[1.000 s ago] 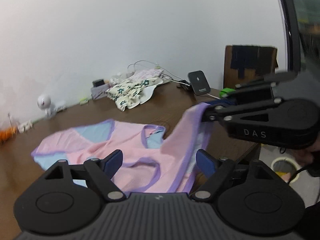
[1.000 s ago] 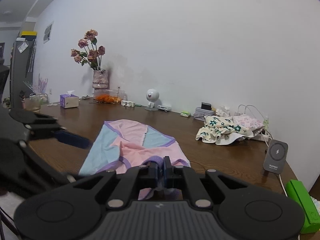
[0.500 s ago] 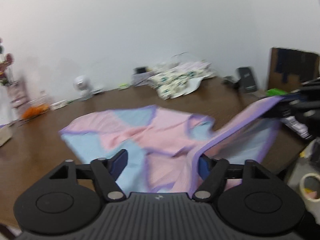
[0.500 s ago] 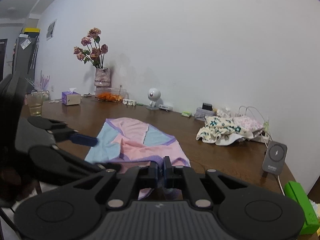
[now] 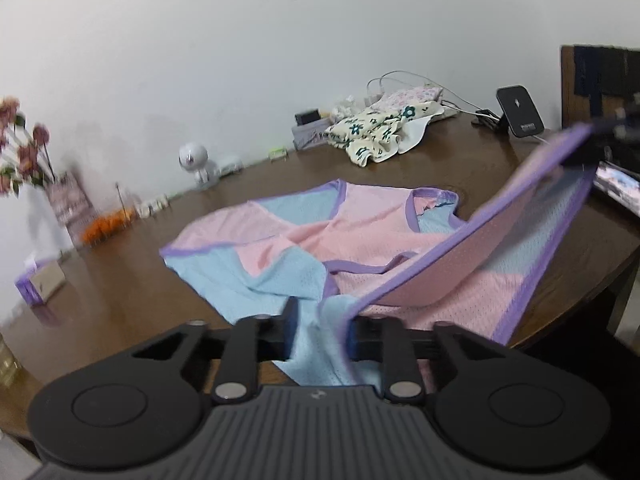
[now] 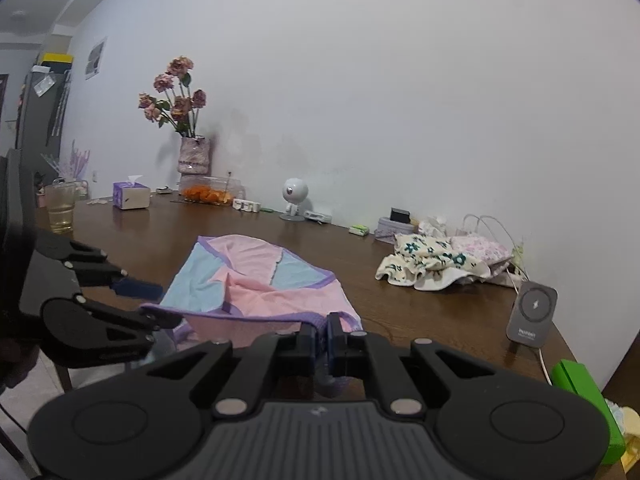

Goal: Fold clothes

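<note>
A pink and light-blue mesh garment with purple trim (image 5: 320,248) lies spread on the brown table (image 5: 132,296). It also shows in the right wrist view (image 6: 256,280). My left gripper (image 5: 320,330) stands at its near hem, fingers half closed around the raised blue corner. My right gripper (image 6: 322,342) is shut on the purple hem and holds that edge lifted off the table. It shows at the right edge of the left wrist view (image 5: 600,140). The left gripper shows at the left of the right wrist view (image 6: 152,304).
A floral garment pile (image 6: 436,260) lies at the back right with cables. A phone stand (image 6: 532,314), green box (image 6: 584,392), white robot figure (image 6: 295,196), vase of flowers (image 6: 194,156), tissue box (image 6: 131,195) and glass (image 6: 60,212) stand around the table.
My left gripper has moved in onto the near hem and its fingers have closed in around the fabric. My right gripper keeps the hem held up, now stretched out to the right.
</note>
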### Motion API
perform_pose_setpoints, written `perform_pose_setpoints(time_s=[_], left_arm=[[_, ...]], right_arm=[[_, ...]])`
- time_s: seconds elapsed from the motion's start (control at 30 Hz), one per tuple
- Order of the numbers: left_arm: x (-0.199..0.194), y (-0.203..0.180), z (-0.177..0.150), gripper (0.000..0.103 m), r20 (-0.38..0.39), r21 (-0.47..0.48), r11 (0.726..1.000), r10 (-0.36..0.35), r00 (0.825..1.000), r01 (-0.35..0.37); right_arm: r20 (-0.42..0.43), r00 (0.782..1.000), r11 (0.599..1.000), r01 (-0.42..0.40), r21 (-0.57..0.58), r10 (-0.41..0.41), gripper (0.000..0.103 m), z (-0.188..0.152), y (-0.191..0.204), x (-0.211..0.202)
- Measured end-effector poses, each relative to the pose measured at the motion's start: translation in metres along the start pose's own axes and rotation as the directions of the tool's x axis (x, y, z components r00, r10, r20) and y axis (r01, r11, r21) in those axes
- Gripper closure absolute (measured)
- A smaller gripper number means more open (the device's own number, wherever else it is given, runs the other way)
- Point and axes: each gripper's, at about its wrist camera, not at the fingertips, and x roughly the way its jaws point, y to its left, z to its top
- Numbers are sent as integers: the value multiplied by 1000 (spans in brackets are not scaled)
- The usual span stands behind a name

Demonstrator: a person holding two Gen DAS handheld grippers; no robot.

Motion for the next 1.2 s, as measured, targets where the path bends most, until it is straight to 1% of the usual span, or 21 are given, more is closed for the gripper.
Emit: perform_pose_setpoints(time_s=[0.07,0.13,0.2,0.27,0.33,0.4,0.43,0.47,0.5,0.57,0.67,0.77,0.87,0.93,1.0,1.03,1.07,1.13,1.2], left_arm=[[-6,5,4,99,22,-50,999,1,1000,0],[-6,13,9,100,11,-116,993,-3,1000,4],[-5,22,14,100,-1,-181,983,-7,1000,7],[-4,30,19,100,-12,-250,968,-14,1000,10],[-4,37,22,100,-9,-309,951,-20,1000,16],[-6,39,26,100,11,-335,942,-17,1000,19],[-8,39,27,100,20,-337,941,-14,1000,19],[-9,40,29,100,31,-340,940,-10,999,20],[-10,41,29,99,42,-344,939,-2,999,16],[-10,45,30,99,53,-354,935,24,998,-4],[-7,57,26,99,28,-393,919,49,998,-34],[-6,65,20,99,4,-417,908,47,999,-41],[-9,64,17,99,9,-411,911,43,999,-36],[-11,62,17,99,15,-401,915,46,999,-36],[-12,62,16,98,16,-400,916,36,999,-27],[-12,61,15,98,17,-400,916,33,999,-23],[-12,61,14,98,17,-398,917,31,999,-22],[-7,64,15,98,21,-372,928,34,999,-24],[-1,69,19,98,27,-337,941,40,999,-28]], right_arm=[[-21,1000,1000,-8,-2,8,98,-2,3,4],[-39,999,1000,-8,-7,7,98,-4,8,12],[-78,997,1000,1,-4,-1,96,-7,12,25],[-117,993,1000,-3,-9,2,82,-10,18,35],[-147,989,1000,-19,-21,15,76,-15,25,43],[-148,988,998,-42,-53,34,69,-18,36,45],[-143,989,997,-41,-72,30,63,-20,41,45],[-135,991,996,-32,-88,20,60,-21,46,46],[-132,991,995,-17,-102,4,60,-22,49,48],[-135,989,988,41,-150,-62,60,-25,56,51],[-118,981,964,126,-235,-157,62,-29,62,52],[-82,966,949,221,-225,-244,62,-23,55,46],[-28,953,931,289,-222,-303,62,-16,51,39],[-7,951,924,299,-237,-310,64,-14,53,37],[-12,953,923,289,-254,-302,80,-14,54,37],[-28,956,926,275,-259,-292,91,-14,55,39],[-44,959,930,261,-260,-281,95,-15,55,40],[-82,964,944,229,-237,-254,95,-15,53,42],[-135,970,970,179,-168,-202,97,-14,47,44]])
